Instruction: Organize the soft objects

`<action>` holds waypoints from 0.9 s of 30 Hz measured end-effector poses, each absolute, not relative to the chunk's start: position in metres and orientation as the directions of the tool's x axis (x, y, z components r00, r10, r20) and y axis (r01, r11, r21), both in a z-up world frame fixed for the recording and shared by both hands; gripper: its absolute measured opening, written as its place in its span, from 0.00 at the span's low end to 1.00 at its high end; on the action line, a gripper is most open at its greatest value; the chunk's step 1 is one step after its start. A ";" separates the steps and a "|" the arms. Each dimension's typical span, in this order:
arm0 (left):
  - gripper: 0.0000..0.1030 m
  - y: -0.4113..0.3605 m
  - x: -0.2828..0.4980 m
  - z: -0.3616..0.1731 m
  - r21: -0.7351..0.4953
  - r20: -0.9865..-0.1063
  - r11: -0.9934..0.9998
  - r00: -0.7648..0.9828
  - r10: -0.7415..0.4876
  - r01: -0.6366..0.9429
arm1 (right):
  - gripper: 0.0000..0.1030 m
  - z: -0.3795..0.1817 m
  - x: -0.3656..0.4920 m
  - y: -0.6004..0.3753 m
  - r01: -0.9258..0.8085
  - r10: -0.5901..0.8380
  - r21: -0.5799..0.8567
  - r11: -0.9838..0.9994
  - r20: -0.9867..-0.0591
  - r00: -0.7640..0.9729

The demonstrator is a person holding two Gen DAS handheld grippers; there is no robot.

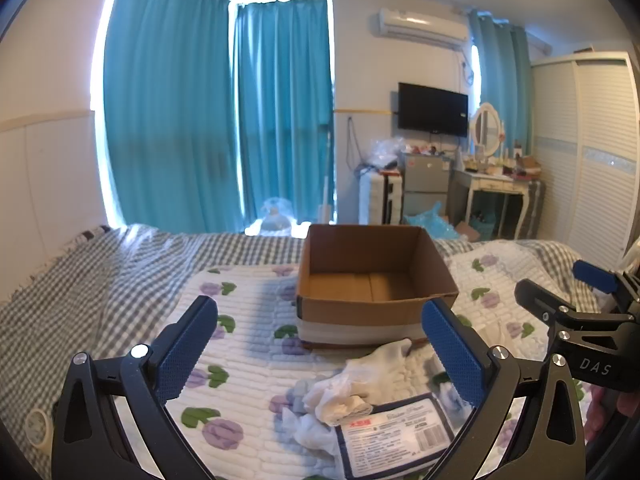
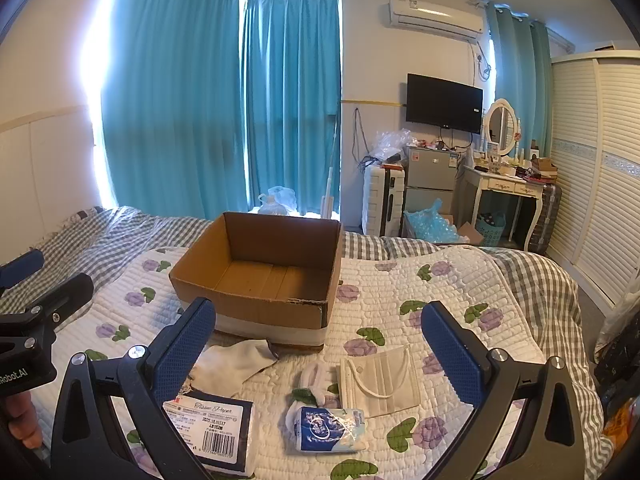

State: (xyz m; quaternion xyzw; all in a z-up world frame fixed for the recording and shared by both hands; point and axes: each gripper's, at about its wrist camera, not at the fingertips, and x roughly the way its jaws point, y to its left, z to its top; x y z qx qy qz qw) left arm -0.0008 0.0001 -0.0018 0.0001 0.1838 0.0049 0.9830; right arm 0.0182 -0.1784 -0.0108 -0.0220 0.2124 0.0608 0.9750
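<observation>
An empty open cardboard box [image 1: 372, 276] [image 2: 260, 272] stands on the floral quilt. In front of it lie a white cloth [image 2: 236, 364] [image 1: 380, 364], a tissue paper pack [image 2: 212, 428] [image 1: 396, 436], a small blue tissue packet [image 2: 328, 428] and a beige face mask [image 2: 380, 380]. Crumpled white tissue [image 1: 336, 400] lies by the pack. My left gripper [image 1: 320, 352] is open and empty above the cloth and pack. My right gripper [image 2: 318, 354] is open and empty above the mask and packet.
The quilt [image 2: 440, 292] lies on a checked bedsheet [image 1: 80, 280]. Beyond the bed are teal curtains, a suitcase [image 2: 382, 196], a small fridge [image 2: 430, 180] and a dressing table [image 2: 508, 192]. A wardrobe [image 2: 600, 160] stands at the right.
</observation>
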 end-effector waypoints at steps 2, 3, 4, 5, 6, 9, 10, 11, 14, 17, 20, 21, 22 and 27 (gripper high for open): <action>1.00 0.000 -0.001 -0.002 0.002 -0.362 1.000 0.932 0.010 -0.009 | 1.00 -0.016 0.019 -0.178 -0.128 0.109 -0.017 0.992 -0.416 0.903; 1.00 0.000 -0.001 -0.002 0.003 -0.362 1.000 0.932 0.009 -0.009 | 1.00 -0.014 0.021 -0.179 -0.129 0.110 -0.017 0.992 -0.419 0.901; 1.00 0.001 -0.001 -0.002 0.004 -0.363 1.000 0.932 0.010 -0.009 | 1.00 -0.015 0.020 -0.179 -0.130 0.111 -0.017 0.991 -0.420 0.901; 1.00 0.003 -0.001 -0.002 0.006 -0.363 1.000 0.932 0.012 -0.010 | 1.00 -0.017 0.020 -0.178 -0.130 0.110 -0.018 0.991 -0.419 0.901; 1.00 0.003 -0.001 -0.002 0.007 -0.363 1.000 0.932 0.014 -0.012 | 1.00 -0.017 0.020 -0.179 -0.129 0.110 -0.018 0.991 -0.420 0.901; 1.00 0.004 -0.001 -0.002 0.007 -0.363 1.000 0.932 0.013 -0.011 | 1.00 -0.013 0.023 -0.182 -0.131 0.112 -0.015 0.991 -0.424 0.899; 1.00 0.005 -0.001 -0.002 0.008 -0.363 1.000 0.932 0.013 -0.011 | 1.00 -0.012 0.023 -0.183 -0.131 0.112 -0.015 0.991 -0.425 0.898; 1.00 0.004 -0.001 -0.002 0.007 -0.364 1.000 0.931 0.013 -0.011 | 1.00 -0.011 0.023 -0.182 -0.131 0.112 -0.015 0.991 -0.425 0.898; 1.00 0.004 -0.001 -0.002 0.008 -0.364 1.000 0.931 0.014 -0.011 | 1.00 -0.011 0.023 -0.182 -0.131 0.112 -0.016 0.991 -0.426 0.898; 1.00 0.004 -0.001 -0.002 0.008 -0.364 1.000 0.931 0.013 -0.011 | 1.00 -0.011 0.023 -0.182 -0.131 0.111 -0.017 0.991 -0.426 0.898; 1.00 0.004 -0.001 -0.002 0.009 -0.364 1.000 0.931 0.014 -0.012 | 1.00 -0.011 0.023 -0.182 -0.131 0.112 -0.017 0.991 -0.427 0.897; 1.00 0.004 -0.001 -0.002 0.009 -0.365 1.000 0.931 0.014 -0.012 | 1.00 -0.012 0.023 -0.182 -0.130 0.111 -0.017 0.991 -0.427 0.898; 1.00 0.004 -0.001 -0.002 0.009 -0.364 1.000 0.931 0.013 -0.011 | 1.00 -0.011 0.023 -0.181 -0.131 0.111 -0.017 0.991 -0.427 0.897; 1.00 0.004 -0.001 -0.002 0.009 -0.365 1.000 0.931 0.015 -0.012 | 1.00 -0.012 0.024 -0.181 -0.133 0.112 -0.017 0.991 -0.429 0.896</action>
